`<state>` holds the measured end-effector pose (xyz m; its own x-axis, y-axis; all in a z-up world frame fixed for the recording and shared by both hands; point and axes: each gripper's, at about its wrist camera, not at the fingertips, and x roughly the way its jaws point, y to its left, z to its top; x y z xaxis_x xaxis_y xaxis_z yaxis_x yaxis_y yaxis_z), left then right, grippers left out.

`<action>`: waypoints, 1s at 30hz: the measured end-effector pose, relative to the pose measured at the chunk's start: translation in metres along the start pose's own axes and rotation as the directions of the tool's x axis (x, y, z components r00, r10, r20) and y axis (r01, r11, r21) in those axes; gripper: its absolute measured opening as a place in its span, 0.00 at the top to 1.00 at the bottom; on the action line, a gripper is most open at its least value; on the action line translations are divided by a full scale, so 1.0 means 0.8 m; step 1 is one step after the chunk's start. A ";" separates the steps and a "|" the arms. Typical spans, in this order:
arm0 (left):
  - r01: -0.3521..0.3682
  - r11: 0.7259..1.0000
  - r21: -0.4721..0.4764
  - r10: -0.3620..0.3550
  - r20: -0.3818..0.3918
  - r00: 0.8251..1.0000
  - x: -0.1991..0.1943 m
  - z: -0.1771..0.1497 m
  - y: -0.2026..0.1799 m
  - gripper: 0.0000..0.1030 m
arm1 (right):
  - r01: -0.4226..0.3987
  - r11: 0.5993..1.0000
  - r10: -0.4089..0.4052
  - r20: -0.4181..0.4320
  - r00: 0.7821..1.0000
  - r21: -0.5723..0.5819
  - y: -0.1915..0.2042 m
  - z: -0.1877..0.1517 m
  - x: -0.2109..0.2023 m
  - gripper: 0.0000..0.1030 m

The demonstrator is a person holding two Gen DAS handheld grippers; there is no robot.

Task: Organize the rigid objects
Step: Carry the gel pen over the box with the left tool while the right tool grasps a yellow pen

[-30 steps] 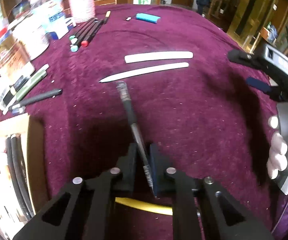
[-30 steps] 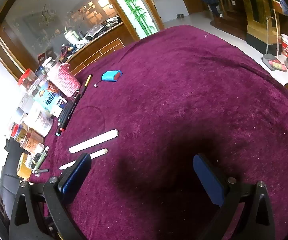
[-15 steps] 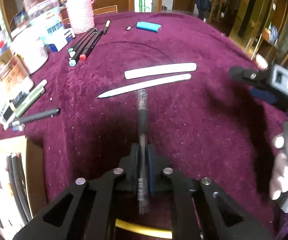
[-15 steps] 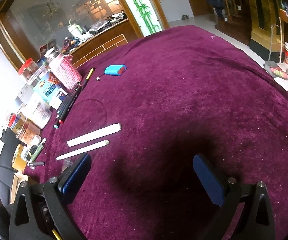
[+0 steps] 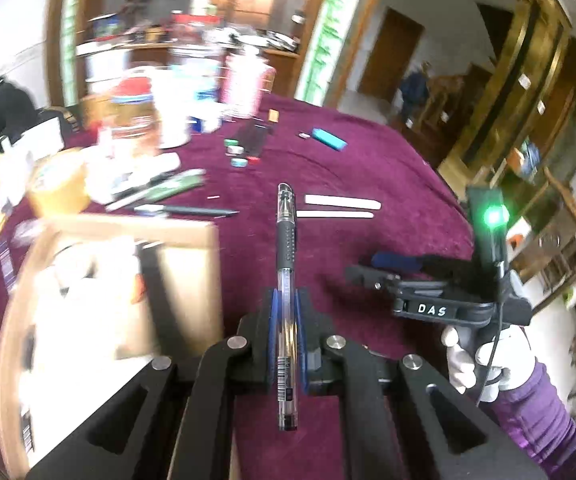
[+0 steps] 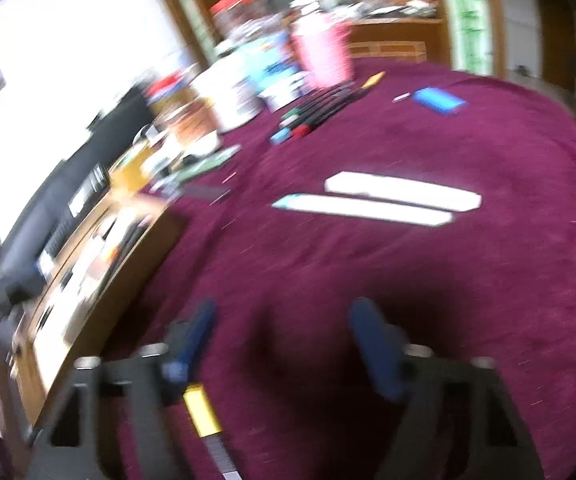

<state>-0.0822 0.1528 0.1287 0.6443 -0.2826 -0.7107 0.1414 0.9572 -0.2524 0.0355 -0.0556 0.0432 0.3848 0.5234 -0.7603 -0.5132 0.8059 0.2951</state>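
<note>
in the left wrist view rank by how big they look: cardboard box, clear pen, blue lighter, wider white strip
1. cardboard box, blurred
2. clear pen, held close to the camera, so it looks oversized
3. wider white strip
4. blue lighter, farthest back, so true size against the strip is unsure

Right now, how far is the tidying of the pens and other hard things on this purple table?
Done: little that I can tell; the open cardboard box holds some items, too blurred to name. In hand: the left gripper is shut on a clear pen, lifted off the cloth. The right gripper has just been closing, with nothing between its pads. Left: two white sticks, the markers, the blue lighter.
</note>
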 end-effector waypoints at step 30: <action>-0.060 0.961 -0.269 0.073 0.039 0.997 -0.075 -0.118 0.188 0.92 | 0.131 0.990 -0.129 0.033 0.991 -0.058 0.110 -0.045 -0.034 0.90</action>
<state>-0.1702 0.3080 0.0715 0.6814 -0.2095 -0.7013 -0.1046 0.9204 -0.3766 -0.0483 -0.0088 0.0691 0.4733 0.4236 -0.7724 -0.5016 0.8503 0.1590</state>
